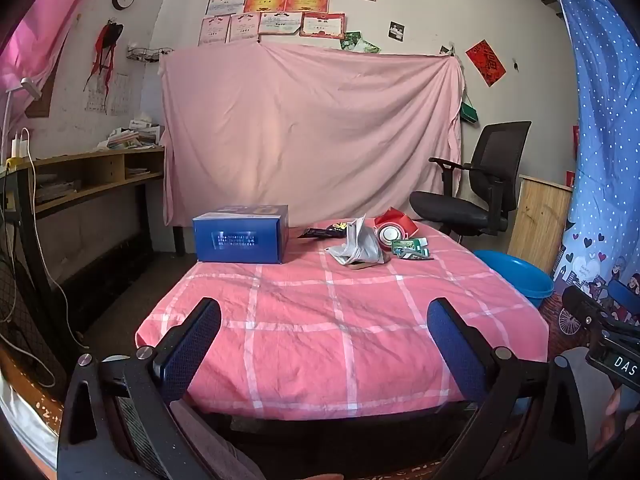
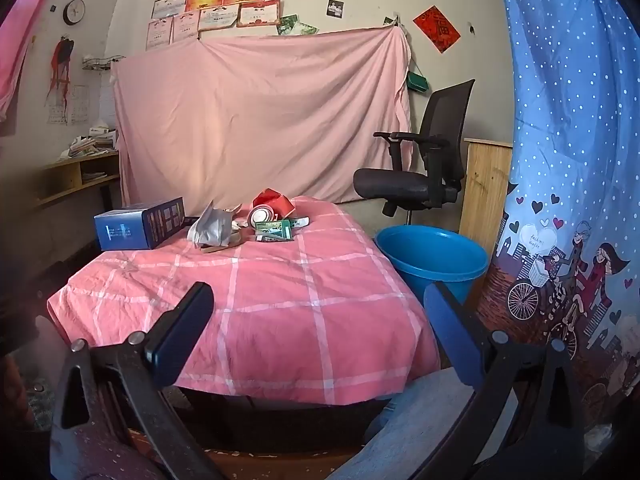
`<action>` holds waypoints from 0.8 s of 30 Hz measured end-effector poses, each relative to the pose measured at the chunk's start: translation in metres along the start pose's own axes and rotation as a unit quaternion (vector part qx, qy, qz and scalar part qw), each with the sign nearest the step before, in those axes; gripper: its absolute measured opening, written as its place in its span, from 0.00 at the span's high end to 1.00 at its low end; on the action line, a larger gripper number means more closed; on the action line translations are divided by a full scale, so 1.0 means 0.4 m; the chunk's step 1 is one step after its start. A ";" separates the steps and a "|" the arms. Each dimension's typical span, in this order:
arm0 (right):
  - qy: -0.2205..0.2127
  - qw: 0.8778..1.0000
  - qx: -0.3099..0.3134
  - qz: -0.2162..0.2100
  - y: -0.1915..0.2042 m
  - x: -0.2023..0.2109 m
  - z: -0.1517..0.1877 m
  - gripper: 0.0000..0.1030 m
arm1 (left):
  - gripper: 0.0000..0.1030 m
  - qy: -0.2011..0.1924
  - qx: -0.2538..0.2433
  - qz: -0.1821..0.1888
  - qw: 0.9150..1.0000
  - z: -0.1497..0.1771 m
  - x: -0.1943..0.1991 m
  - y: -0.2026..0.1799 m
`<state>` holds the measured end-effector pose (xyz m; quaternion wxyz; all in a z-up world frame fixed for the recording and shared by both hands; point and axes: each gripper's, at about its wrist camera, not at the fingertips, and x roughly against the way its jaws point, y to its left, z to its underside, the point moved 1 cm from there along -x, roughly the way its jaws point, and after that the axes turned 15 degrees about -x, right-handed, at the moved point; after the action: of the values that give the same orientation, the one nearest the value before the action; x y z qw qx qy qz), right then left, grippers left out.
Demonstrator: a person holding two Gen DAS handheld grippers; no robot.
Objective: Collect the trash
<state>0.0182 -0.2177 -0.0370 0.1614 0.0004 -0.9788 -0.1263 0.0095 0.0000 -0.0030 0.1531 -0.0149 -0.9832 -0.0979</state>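
Trash lies at the far end of a table under a pink checked cloth: crumpled grey paper, a red carton with a round white lid, green packets and a dark wrapper. A blue box stands to their left. A blue bucket sits on the floor right of the table. My left gripper and right gripper hover over the near edge, both open and empty, well short of the trash.
A black office chair stands behind the bucket, beside a wooden panel. A blue patterned curtain hangs at the right. A desk with shelves and cables runs along the left wall. A pink sheet covers the back wall.
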 end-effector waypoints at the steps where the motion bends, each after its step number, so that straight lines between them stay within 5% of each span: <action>1: -0.001 1.000 0.000 0.000 0.000 0.000 0.000 0.00 | 0.02 0.000 0.000 0.000 1.000 0.000 0.000 0.000; 24: -0.002 1.000 -0.006 -0.002 -0.001 -0.003 0.003 0.00 | 0.02 0.001 0.000 0.000 1.000 0.000 0.000 -0.001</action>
<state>0.0192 -0.2177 -0.0385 0.1593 0.0016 -0.9783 -0.1326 0.0095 -0.0003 -0.0031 0.1536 -0.0146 -0.9832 -0.0977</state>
